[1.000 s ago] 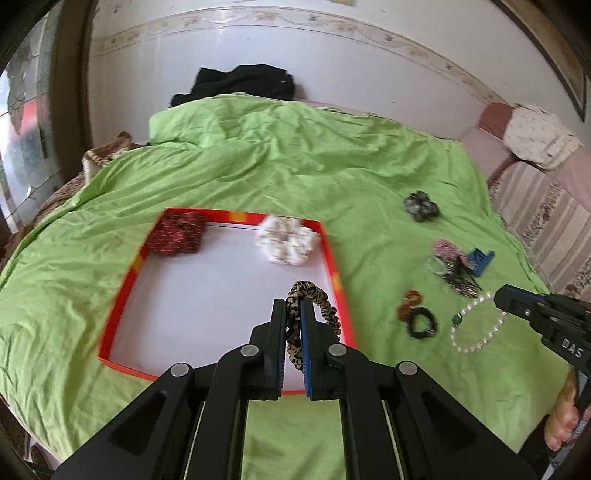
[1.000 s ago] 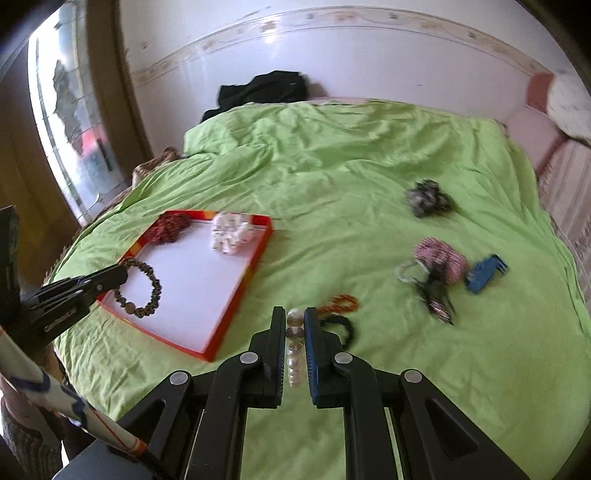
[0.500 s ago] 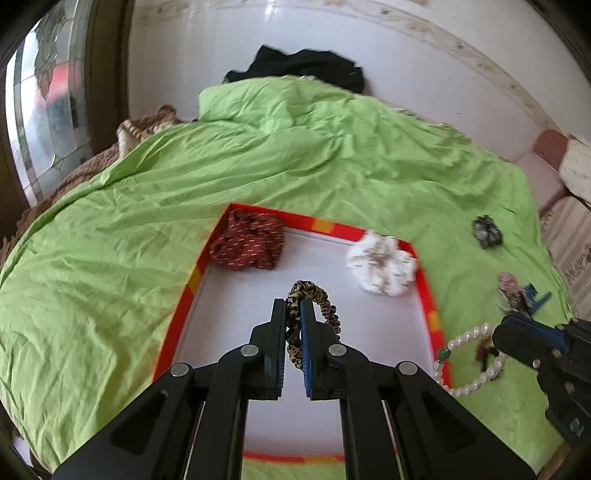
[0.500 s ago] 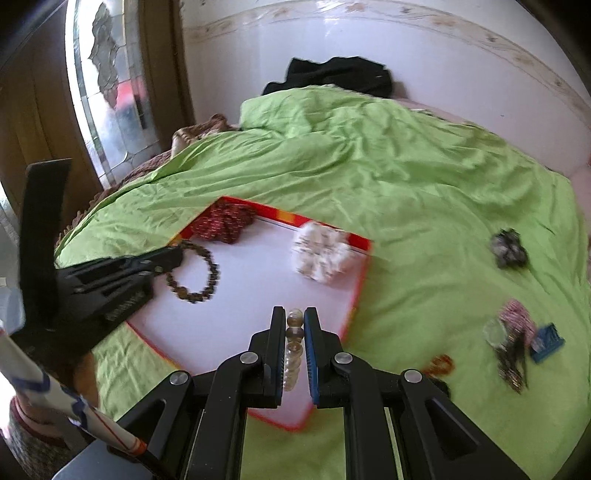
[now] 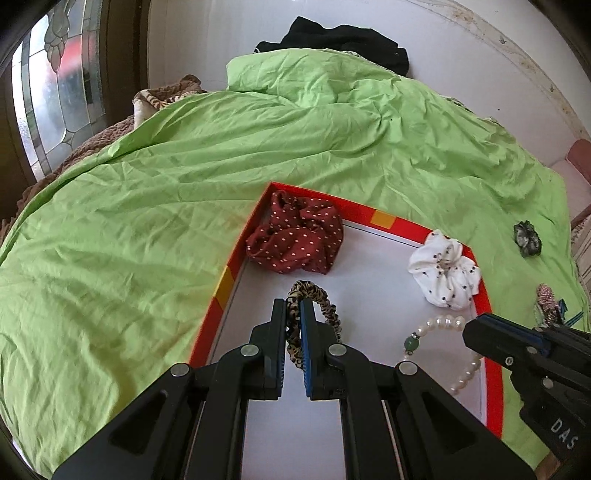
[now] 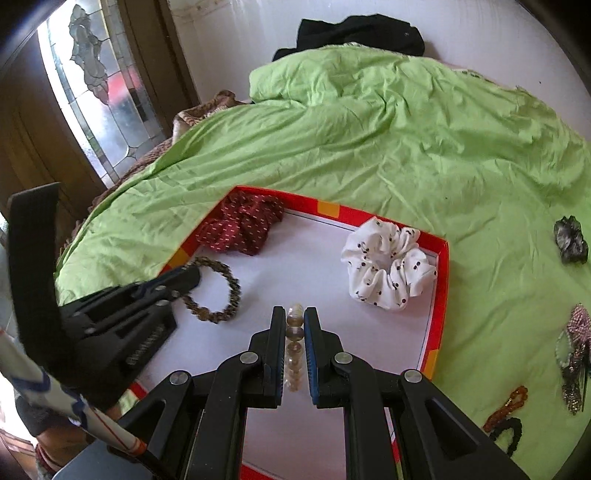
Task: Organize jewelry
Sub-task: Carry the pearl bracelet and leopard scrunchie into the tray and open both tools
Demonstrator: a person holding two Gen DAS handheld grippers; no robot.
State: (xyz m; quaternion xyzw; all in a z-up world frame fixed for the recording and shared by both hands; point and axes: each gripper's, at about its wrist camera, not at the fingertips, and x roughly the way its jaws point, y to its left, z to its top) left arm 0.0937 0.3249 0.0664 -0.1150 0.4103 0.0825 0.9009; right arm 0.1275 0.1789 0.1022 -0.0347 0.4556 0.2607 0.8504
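A red-rimmed tray (image 5: 236, 273) with a white floor lies on the green bedspread; it also shows in the right wrist view (image 6: 441, 280). My left gripper (image 5: 293, 310) is shut on a leopard-print hair tie (image 5: 325, 306) and holds it over the tray's left part; the tie shows in the right wrist view (image 6: 225, 295) too. My right gripper (image 6: 295, 317) is shut on a pearl bracelet (image 6: 294, 332) over the tray's middle; the bracelet hangs from it in the left wrist view (image 5: 439, 325). A red dotted scrunchie (image 5: 295, 240) and a white scrunchie (image 5: 445, 273) lie in the tray.
On the bedspread right of the tray lie a dark scrunchie (image 6: 570, 240), a pink beaded piece (image 6: 576, 328), an amber bracelet (image 6: 508, 404) and a black hair tie (image 6: 508, 432). Black clothing (image 6: 362, 31) lies by the wall. A stained-glass door (image 6: 96, 85) is at left.
Both grippers have moved left and forward over the tray, carrying the hair tie and the pearl bracelet. The loose items on the bedspread now sit far right.
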